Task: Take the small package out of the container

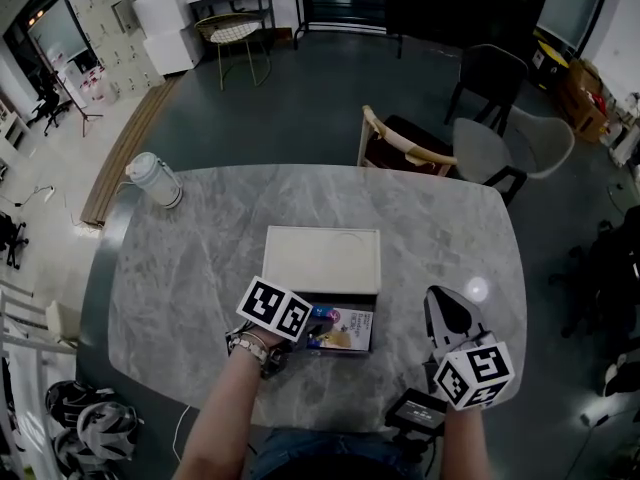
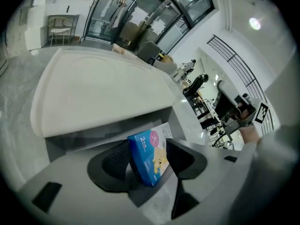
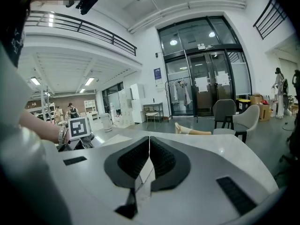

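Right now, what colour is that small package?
Mostly blue small package, with a yellow picture on its face; clearest in the left gripper view.

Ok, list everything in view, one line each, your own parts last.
table: one, grey marble, under everything
container: one, white, table's middle, near part open
small package: one, blue, between the left gripper's jaws over the container's open part
printed pack: one, mostly white, inside the container
jug: one, white, table's far left corner
chairs: four, mixed colours, floor beyond the table
left gripper: shut on the small package
right gripper: shut, empty, table's near right
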`<state>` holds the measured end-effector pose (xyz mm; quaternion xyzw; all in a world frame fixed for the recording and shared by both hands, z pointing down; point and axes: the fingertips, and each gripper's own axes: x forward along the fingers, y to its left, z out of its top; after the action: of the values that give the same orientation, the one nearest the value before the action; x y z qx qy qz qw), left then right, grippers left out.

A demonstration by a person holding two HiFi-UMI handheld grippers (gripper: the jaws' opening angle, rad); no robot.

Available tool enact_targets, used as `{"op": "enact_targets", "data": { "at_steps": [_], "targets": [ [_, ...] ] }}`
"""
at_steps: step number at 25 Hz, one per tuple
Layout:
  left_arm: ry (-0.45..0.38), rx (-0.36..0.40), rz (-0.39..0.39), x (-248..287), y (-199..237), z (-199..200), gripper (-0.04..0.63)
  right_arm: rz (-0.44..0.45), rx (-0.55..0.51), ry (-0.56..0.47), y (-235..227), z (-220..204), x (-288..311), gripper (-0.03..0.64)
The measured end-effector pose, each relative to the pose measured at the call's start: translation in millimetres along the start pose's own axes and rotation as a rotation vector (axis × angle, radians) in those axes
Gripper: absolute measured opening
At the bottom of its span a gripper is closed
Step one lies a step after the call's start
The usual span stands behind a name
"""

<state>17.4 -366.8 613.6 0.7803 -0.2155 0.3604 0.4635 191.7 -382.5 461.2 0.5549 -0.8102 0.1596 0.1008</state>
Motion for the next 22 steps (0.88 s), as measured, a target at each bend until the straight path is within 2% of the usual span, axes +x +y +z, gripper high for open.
{"op": "enact_targets", "data": {
  "at_steps": [2,6,9,12,15,17,20,22],
  "targets": [
    [-0.035,0.054,-0.028,-10,-9,2,0.247,-0.001,0.007,-0.015,0,2,-1,0.026],
    [-0.103,0.219,-0.054,-25,-28,6,0.227,0.011,0.011,-0.045,3,8,-1,0.026],
    [-0.218,0.35,-0.055,-32,-43,11,0.213,0.012,0.027,-0.059,5,11,-5,0.026],
    [-0.355,0.405,-0.065,-38,-54,16,0.189,0.008,0.033,-0.069,7,13,-10,0.026],
    [-0.469,0.368,-0.063,-40,-58,19,0.189,0.006,0.038,-0.076,7,14,-16,0.026],
    [-0.545,0.304,-0.062,-40,-60,21,0.185,0.002,0.048,-0.08,5,12,-21,0.026],
    [-0.617,0.124,-0.113,-37,-61,22,0.183,-0.003,0.059,-0.084,5,10,-26,0.026],
    [-0.617,-0.019,-0.162,-35,-57,20,0.183,0.001,0.056,-0.088,6,10,-29,0.026]
  ]
}}
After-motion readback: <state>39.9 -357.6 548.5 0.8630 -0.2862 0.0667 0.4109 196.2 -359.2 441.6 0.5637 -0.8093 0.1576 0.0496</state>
